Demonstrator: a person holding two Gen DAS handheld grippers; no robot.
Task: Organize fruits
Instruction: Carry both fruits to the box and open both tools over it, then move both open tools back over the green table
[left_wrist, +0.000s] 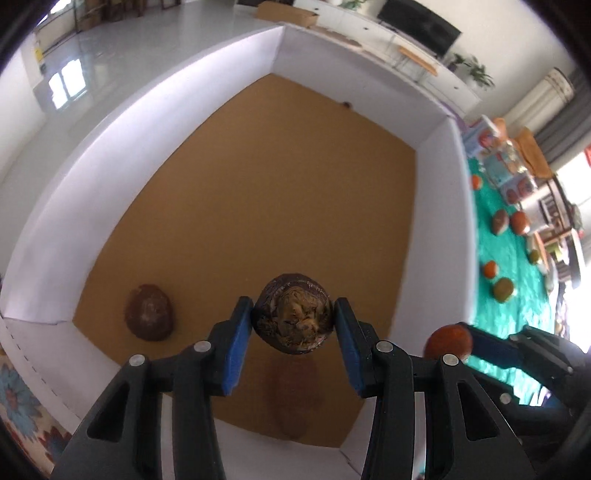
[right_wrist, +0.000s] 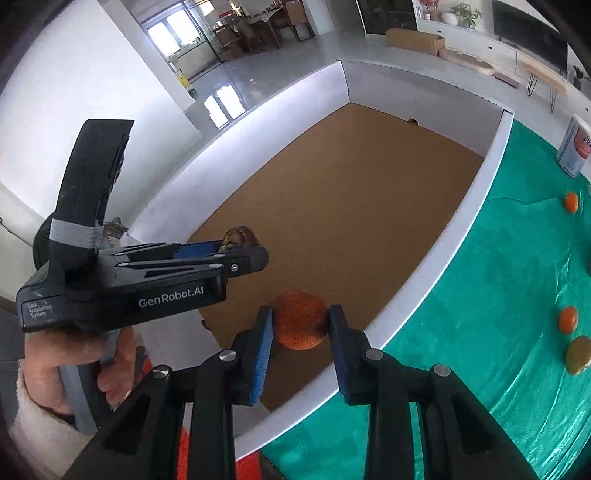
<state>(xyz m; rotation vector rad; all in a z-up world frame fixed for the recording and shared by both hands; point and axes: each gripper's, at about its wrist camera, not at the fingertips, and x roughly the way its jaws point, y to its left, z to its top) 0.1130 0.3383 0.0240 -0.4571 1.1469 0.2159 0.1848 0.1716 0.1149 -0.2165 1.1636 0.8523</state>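
Observation:
My left gripper (left_wrist: 293, 321) is shut on a dark brown wrinkled fruit (left_wrist: 293, 314) and holds it above the brown floor of a white-walled box (left_wrist: 258, 177). A second brown fruit (left_wrist: 149, 312) lies on the box floor to the left. My right gripper (right_wrist: 300, 323) is shut on an orange fruit (right_wrist: 301, 319) over the box's near right corner. That orange fruit (left_wrist: 447, 341) also shows at the right in the left wrist view. The left gripper (right_wrist: 236, 254) with its brown fruit (right_wrist: 240, 238) shows in the right wrist view.
The box (right_wrist: 476, 206) stands on a green cloth (right_wrist: 498, 332). Several loose fruits lie on the cloth to the right, such as an orange one (right_wrist: 568, 319), another orange one (right_wrist: 571, 202) and a greenish one (right_wrist: 578, 354). A can (right_wrist: 574, 147) stands further back.

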